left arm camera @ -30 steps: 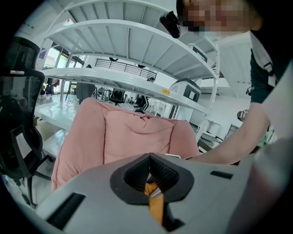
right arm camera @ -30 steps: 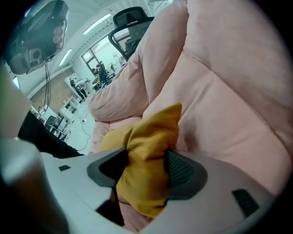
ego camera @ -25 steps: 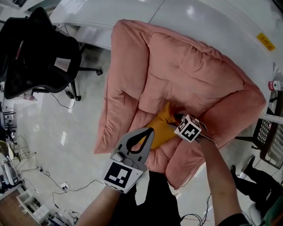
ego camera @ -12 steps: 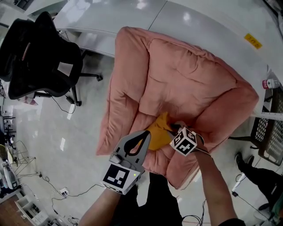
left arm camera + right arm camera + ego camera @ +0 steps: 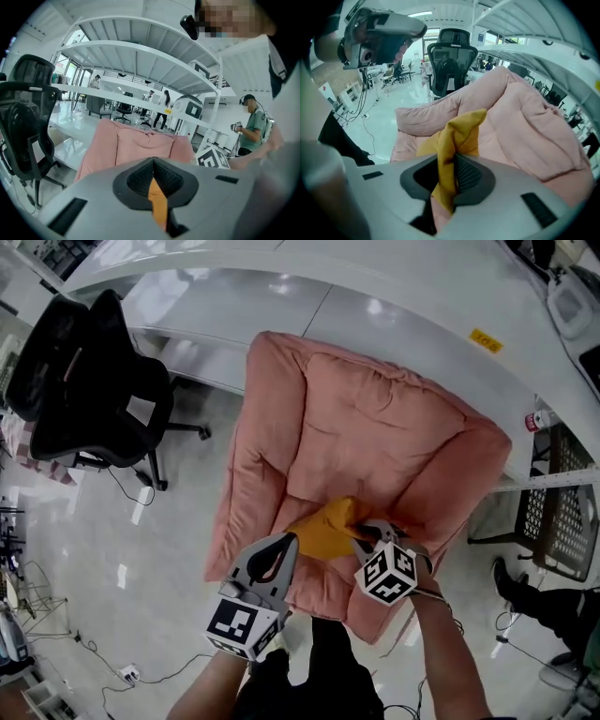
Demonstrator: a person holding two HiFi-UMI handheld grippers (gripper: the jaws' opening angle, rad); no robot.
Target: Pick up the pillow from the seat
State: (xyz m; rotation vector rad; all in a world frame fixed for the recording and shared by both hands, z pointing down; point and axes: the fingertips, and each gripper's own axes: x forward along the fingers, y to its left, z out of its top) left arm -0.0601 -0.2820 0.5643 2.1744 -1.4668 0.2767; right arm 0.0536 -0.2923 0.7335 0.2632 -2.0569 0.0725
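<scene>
A yellow pillow [image 5: 323, 526] lies bunched at the front of the pink padded seat [image 5: 375, 427]. My left gripper [image 5: 285, 544] is at the pillow's left edge, shut on a strip of its orange-yellow fabric [image 5: 158, 201]. My right gripper [image 5: 362, 532] grips the pillow's right side. Its jaws are closing, and a fold of the pillow [image 5: 457, 136] is pinched between its pads. In the right gripper view the fold stands up out of the right gripper [image 5: 449, 171] in front of the seat [image 5: 525, 122]. The left gripper [image 5: 152, 176] faces the seat's back [image 5: 140, 145].
A black office chair [image 5: 89, 381] stands left of the seat on the glossy floor. A long white desk [image 5: 375, 296] runs behind the seat. A black wire crate [image 5: 562, 512] and a person's legs [image 5: 548, 606] are at the right. Cables [image 5: 103, 652] lie at the lower left.
The right gripper's jaws have come together on the pillow. Both grippers have drawn back toward the seat's front edge, and the pillow has bunched up between them.
</scene>
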